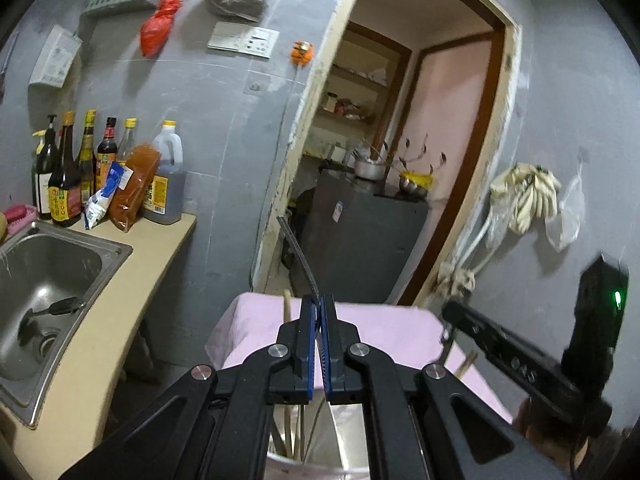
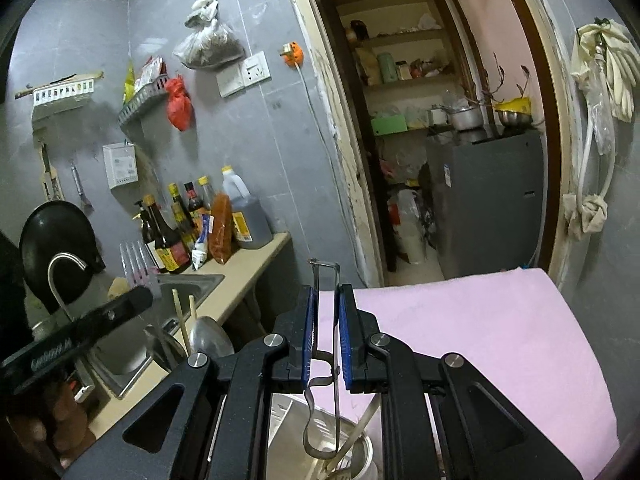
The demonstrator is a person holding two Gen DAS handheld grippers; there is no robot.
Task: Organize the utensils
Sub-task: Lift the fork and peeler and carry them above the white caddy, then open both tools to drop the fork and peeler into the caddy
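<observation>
My left gripper [image 1: 318, 300] is shut on a thin flat steel utensil handle [image 1: 298, 248] that sticks up and to the left from between the blue pads. Beneath it stands a steel utensil holder [image 1: 280, 460] with a cream chopstick [image 1: 286, 304] rising beside the jaws. My right gripper [image 2: 328, 292] is shut on a bent steel-strip utensil [image 2: 322, 360]. Its hooked top shows above the pads and its looped lower end hangs over a steel holder [image 2: 360, 452]. Both hover over a pink cloth [image 2: 480, 340]. A steel ladle [image 2: 208, 336] and chopsticks [image 2: 180, 316] stand at the left.
A steel sink [image 1: 48, 272] lies in the beige counter [image 1: 160, 248], with sauce bottles [image 1: 68, 184] at its back. A black wok [image 2: 56, 240] and a faucet [image 2: 64, 264] are by the wall. Through the doorway stands a grey fridge [image 2: 488, 192].
</observation>
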